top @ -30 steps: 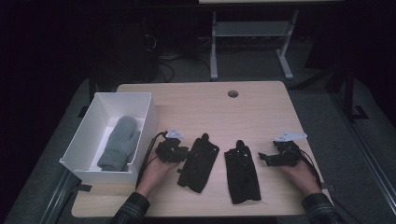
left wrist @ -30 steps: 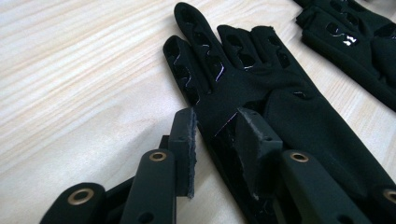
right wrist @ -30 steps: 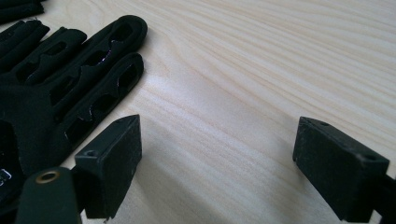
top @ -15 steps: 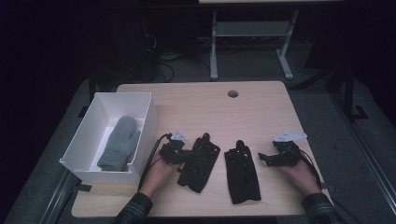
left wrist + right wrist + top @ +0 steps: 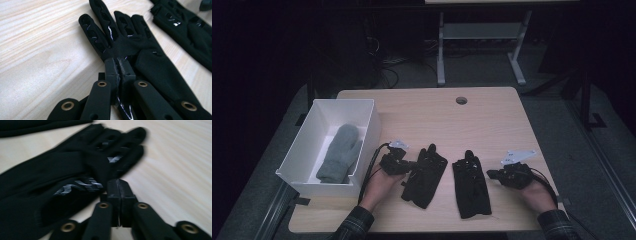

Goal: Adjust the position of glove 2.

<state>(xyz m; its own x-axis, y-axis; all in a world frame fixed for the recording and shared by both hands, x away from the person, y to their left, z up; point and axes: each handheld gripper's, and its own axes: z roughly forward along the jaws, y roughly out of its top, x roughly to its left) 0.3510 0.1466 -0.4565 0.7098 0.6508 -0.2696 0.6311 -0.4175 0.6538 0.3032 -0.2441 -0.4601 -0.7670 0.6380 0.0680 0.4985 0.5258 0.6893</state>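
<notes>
Wooden table point(image 5: 492, 120) with a white bin point(image 5: 371, 120) at its left edge, one grey mitten point(image 5: 337, 152) already inside. Two black gloves still out: left glove point(image 5: 424, 175) pinched at its edge by left gripper point(image 5: 120, 72), right glove point(image 5: 470, 182) just beside right gripper point(image 5: 120, 195), jaws just closed, pressed together, nothing visibly caught.

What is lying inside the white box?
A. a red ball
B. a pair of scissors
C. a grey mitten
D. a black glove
C: in the high view, a grey mitten lies flat inside the white box at the table's left, while the two black gloves lie out on the wooden table.
</notes>
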